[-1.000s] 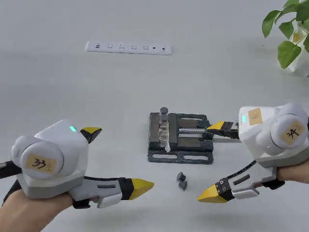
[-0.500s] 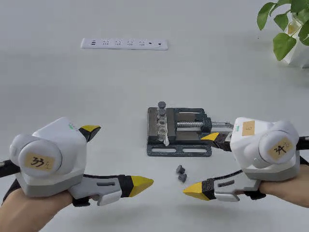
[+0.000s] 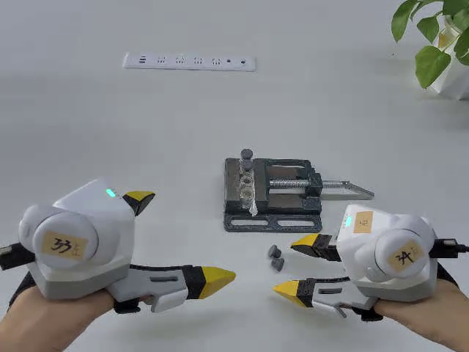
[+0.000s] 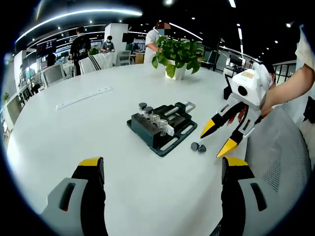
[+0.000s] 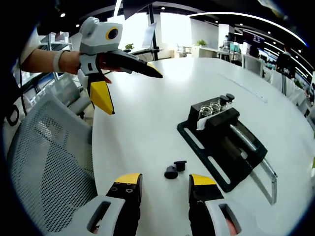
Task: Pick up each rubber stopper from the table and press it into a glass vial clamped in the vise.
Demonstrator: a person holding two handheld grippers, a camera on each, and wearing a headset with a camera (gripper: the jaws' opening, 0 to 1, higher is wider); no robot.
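Two dark grey rubber stoppers lie together on the white table, just in front of the black vise. A row of glass vials is clamped in the vise; the far ones carry dark stoppers. My right gripper is open, its yellow tips just right of the loose stoppers and apart from them. My left gripper hangs wide open at the front left, holding nothing.
A white power strip lies at the far side of the table. A potted plant stands at the far right. The vise's handle sticks out to the right. A mesh chair sits by the table's edge.
My right gripper has come down and left from beside the vise handle to just right of the loose stoppers. The left gripper has stayed where it was.
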